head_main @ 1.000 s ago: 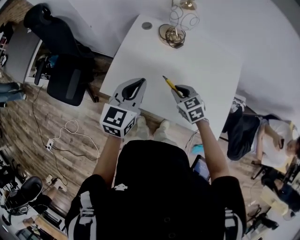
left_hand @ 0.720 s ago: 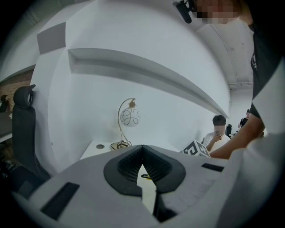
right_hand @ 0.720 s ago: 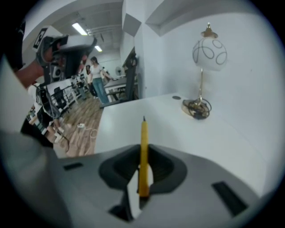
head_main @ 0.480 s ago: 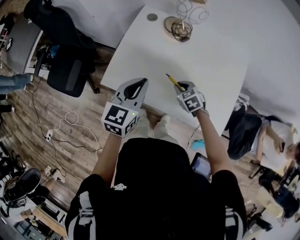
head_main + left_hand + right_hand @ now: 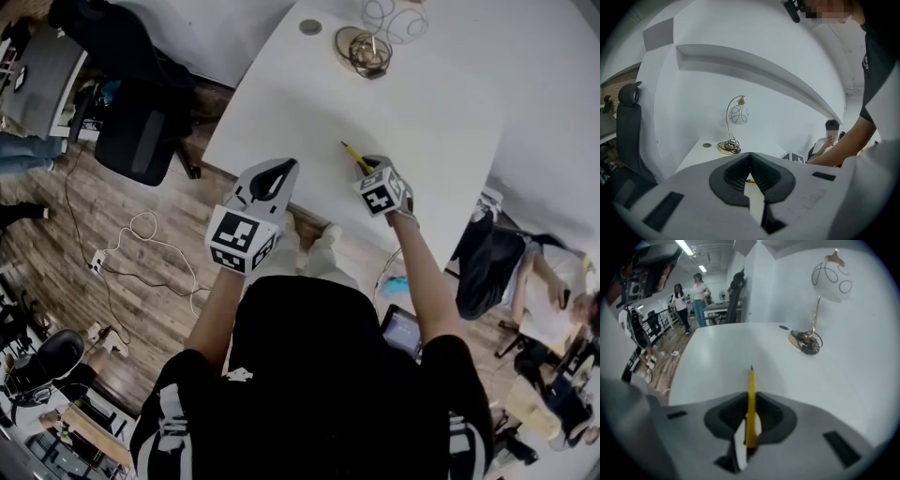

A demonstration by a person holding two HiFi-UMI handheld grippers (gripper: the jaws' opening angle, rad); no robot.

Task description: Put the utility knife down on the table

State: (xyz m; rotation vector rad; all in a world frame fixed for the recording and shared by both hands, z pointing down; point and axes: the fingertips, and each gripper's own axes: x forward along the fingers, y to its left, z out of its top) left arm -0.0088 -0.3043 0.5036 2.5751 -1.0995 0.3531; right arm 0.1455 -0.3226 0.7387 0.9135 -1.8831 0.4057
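A slim yellow utility knife (image 5: 751, 404) sticks forward from my right gripper (image 5: 750, 394), whose jaws are shut on it; its dark tip points out over the white table (image 5: 722, 352). In the head view the knife (image 5: 354, 157) slants up-left from the right gripper (image 5: 367, 171), low over the table's near edge. My left gripper (image 5: 274, 176) hovers at the table's front edge, to the left, jaws shut with nothing between them. In the left gripper view the closed pads (image 5: 751, 169) meet, and a bit of the yellow knife (image 5: 749, 180) shows beyond them.
A gold-based lamp with a white globe (image 5: 830, 275) stands at the table's far end, its base (image 5: 364, 52) near a round grommet (image 5: 310, 27). A black office chair (image 5: 141, 122) is left of the table. People stand in the background (image 5: 693, 296).
The right gripper with the knife has moved slightly forward and down toward the tabletop. The left gripper has hardly moved.
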